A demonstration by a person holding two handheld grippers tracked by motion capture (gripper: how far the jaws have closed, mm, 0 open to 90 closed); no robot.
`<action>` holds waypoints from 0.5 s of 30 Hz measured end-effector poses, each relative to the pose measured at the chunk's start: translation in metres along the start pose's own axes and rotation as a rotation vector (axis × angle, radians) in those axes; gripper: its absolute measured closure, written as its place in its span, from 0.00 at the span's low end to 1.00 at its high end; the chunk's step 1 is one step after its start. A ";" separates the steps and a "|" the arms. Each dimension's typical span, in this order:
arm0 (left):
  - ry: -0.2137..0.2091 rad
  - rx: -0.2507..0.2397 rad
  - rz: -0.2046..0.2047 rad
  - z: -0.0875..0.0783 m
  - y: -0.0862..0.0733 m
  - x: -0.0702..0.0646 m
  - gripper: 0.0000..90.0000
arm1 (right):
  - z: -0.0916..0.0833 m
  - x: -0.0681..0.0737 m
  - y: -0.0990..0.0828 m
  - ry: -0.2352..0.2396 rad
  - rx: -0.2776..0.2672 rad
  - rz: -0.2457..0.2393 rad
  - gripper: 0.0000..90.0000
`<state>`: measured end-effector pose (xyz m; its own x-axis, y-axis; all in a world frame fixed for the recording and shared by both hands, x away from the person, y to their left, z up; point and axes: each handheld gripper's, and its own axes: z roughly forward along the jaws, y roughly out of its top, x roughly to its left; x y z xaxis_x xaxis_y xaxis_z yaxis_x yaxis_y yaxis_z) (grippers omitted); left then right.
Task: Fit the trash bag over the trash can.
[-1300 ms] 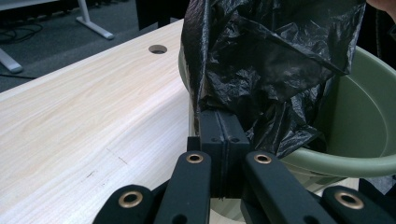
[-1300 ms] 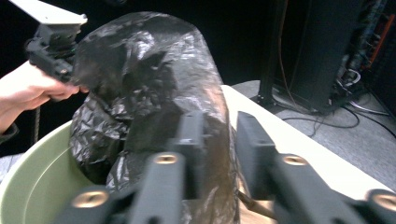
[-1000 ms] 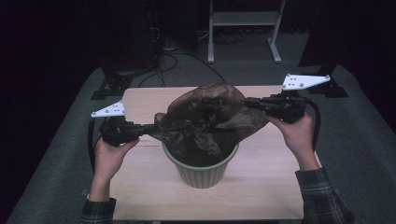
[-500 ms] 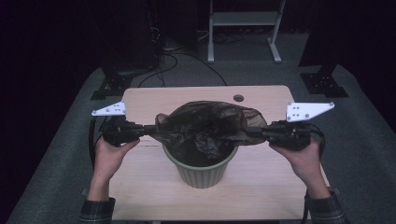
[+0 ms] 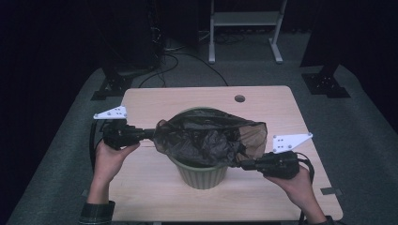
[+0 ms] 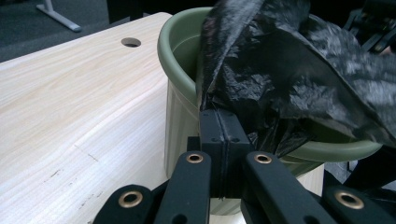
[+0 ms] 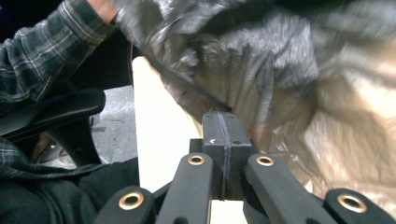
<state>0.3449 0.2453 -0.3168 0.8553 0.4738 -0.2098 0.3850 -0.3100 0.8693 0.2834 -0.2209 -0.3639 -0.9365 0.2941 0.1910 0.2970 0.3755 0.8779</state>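
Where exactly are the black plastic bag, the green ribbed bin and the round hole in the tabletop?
black plastic bag (image 5: 206, 138): high view, crumpled middle.
green ribbed bin (image 5: 202, 176): high view, front wall.
round hole (image 5: 240, 99): high view, its centre.

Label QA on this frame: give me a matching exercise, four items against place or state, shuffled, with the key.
1. bin bag
2. green bin
3. left gripper
4. round hole

A. stands mid-table, ribbed wall
B. in the tabletop, far side
C. stretched over the bin's mouth
D. shut on the bag's edge, left of the bin

Pairs: 1-C, 2-A, 3-D, 4-B
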 end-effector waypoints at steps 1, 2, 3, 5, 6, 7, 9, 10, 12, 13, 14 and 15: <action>0.001 0.001 0.001 0.000 0.000 0.000 1.00 | 0.004 -0.002 -0.003 0.002 0.011 0.007 1.00; 0.005 0.004 0.000 0.001 0.000 0.000 1.00 | 0.008 -0.003 -0.007 0.002 0.027 0.016 1.00; 0.007 0.004 -0.002 0.001 0.000 0.000 1.00 | 0.012 -0.005 -0.010 -0.001 0.043 0.019 1.00; 0.012 0.005 -0.003 0.001 -0.001 0.001 1.00 | 0.020 -0.008 -0.016 0.003 0.062 0.035 1.00; 0.013 0.007 -0.005 0.001 -0.001 0.002 1.00 | 0.023 -0.010 -0.019 -0.009 0.082 0.039 1.00; 0.014 0.008 -0.006 0.001 -0.001 0.002 1.00 | 0.025 -0.012 -0.021 -0.017 0.092 0.038 1.00; 0.024 0.012 -0.006 0.002 -0.002 0.003 1.00 | 0.030 -0.015 -0.027 -0.034 0.117 0.050 1.00; 0.028 0.015 -0.006 0.002 -0.002 0.003 1.00 | 0.031 -0.017 -0.030 -0.046 0.131 0.057 1.00; 0.026 0.016 -0.005 0.003 -0.002 0.003 1.00 | 0.032 -0.020 -0.035 -0.056 0.139 0.070 1.00; 0.026 0.016 -0.004 0.003 -0.002 0.003 1.00 | 0.030 -0.020 -0.036 -0.059 0.136 0.072 1.00; 0.026 0.016 -0.003 0.003 -0.002 0.003 1.00 | 0.028 -0.019 -0.036 -0.066 0.129 0.070 0.99; 0.027 0.017 0.001 0.002 -0.001 0.002 1.00 | 0.024 -0.018 -0.034 -0.068 0.120 0.065 0.94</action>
<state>0.3471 0.2447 -0.3193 0.8459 0.4958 -0.1967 0.3904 -0.3242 0.8617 0.2947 -0.2177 -0.4082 -0.9010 0.3788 0.2115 0.3802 0.4546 0.8054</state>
